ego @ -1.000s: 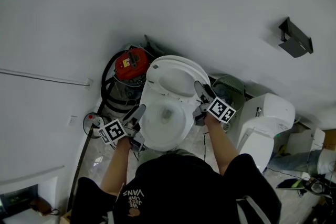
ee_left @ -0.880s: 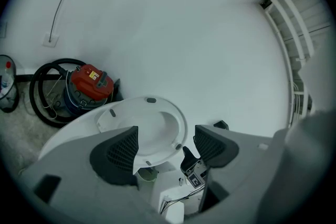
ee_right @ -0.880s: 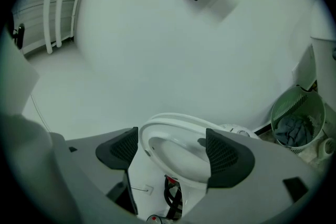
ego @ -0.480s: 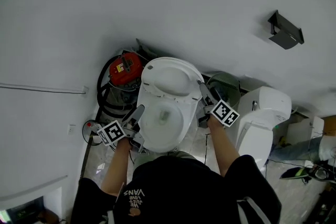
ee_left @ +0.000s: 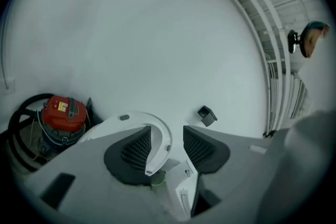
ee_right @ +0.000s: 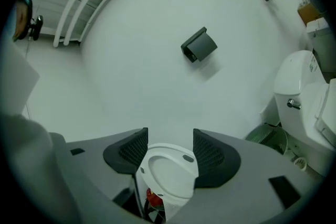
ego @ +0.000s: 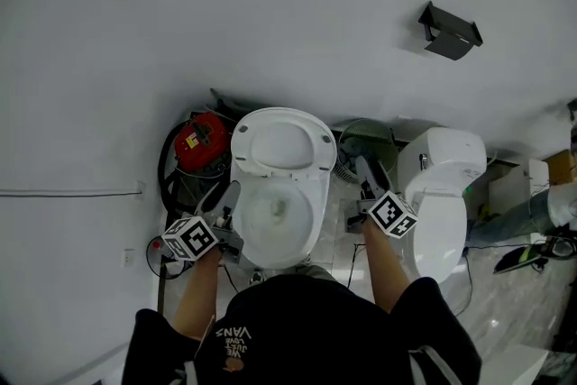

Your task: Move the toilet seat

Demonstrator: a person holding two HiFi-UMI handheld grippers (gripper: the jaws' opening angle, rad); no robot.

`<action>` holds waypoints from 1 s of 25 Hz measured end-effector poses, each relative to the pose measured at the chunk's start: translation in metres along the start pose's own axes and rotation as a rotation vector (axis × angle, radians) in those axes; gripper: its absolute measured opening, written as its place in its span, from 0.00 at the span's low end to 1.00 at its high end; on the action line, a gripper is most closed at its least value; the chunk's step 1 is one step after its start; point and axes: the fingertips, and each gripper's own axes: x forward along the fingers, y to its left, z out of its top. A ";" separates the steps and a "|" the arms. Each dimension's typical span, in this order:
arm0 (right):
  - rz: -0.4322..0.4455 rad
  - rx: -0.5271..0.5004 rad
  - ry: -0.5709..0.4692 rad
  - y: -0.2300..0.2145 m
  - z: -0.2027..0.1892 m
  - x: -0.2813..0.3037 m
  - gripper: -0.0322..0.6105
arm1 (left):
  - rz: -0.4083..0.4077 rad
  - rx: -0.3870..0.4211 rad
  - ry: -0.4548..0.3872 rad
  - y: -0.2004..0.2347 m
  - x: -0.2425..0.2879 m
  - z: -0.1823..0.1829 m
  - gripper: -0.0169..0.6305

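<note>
Toilet seat (ego: 282, 145) stands tipped up at the back of the white bowl (ego: 275, 219), its underside and small bumpers facing me in the head view.

My left gripper (ego: 227, 205) sits at the bowl's left edge, just below the seat's lower left corner. In the left gripper view the seat (ee_left: 156, 140) shows edge-on as a white arc running down through the gap of that gripper (ee_left: 167, 136). It lies against the inner edge of the left-hand pad (ee_left: 134, 150), while bare wall shows between it and the other pad. These jaws have just been closing with the rim between them, but they are apart and not clamped on it; I cannot tell whether the near pad touches the rim.

My right gripper (ego: 365, 176) is off the bowl's right side, apart from the seat. In the right gripper view the seat (ee_right: 168, 168) fills the space between the two pads of that gripper (ee_right: 169, 136), but it lies beyond them. Those jaws have also just been closing and stand apart, gripping nothing.

Left of the toilet is a red vacuum (ego: 200, 140) with its black hose. To the right are a green wire fan (ego: 365, 138) and a second toilet (ego: 442, 194). A black box (ego: 451, 30) is fixed to the white wall.
</note>
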 end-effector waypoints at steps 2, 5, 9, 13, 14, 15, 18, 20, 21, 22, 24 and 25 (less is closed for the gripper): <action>0.006 -0.016 -0.042 0.011 0.008 -0.015 0.42 | -0.004 0.082 0.013 -0.008 -0.002 0.006 0.26; 0.007 -0.032 -0.084 0.027 0.014 -0.036 0.38 | -0.010 0.178 0.027 -0.021 -0.009 0.015 0.24; 0.022 -0.066 -0.124 0.050 0.016 -0.062 0.29 | -0.044 0.260 0.013 -0.037 -0.024 0.026 0.18; 0.049 -0.067 -0.148 0.078 0.010 -0.087 0.20 | -0.066 0.370 0.000 -0.051 -0.044 0.033 0.08; 0.054 -0.064 -0.155 0.084 0.009 -0.094 0.18 | -0.069 0.387 -0.002 -0.053 -0.050 0.035 0.06; 0.058 -0.063 -0.161 0.089 0.006 -0.101 0.15 | -0.073 0.400 -0.004 -0.055 -0.055 0.036 0.04; 0.066 -0.070 -0.167 0.104 -0.004 -0.121 0.09 | -0.088 0.426 -0.001 -0.058 -0.070 0.036 0.03; 0.071 -0.079 -0.161 0.112 -0.013 -0.132 0.06 | -0.102 0.436 0.009 -0.058 -0.080 0.032 0.03; 0.075 -0.081 -0.158 0.116 -0.017 -0.137 0.05 | -0.109 0.440 0.015 -0.058 -0.084 0.030 0.03; 0.080 -0.079 -0.155 0.120 -0.021 -0.141 0.05 | -0.114 0.444 0.020 -0.059 -0.088 0.027 0.03; 0.092 -0.077 -0.149 0.129 -0.027 -0.151 0.05 | -0.125 0.449 0.031 -0.061 -0.094 0.022 0.03; 0.097 -0.081 -0.144 0.133 -0.031 -0.156 0.05 | -0.130 0.451 0.036 -0.062 -0.098 0.020 0.03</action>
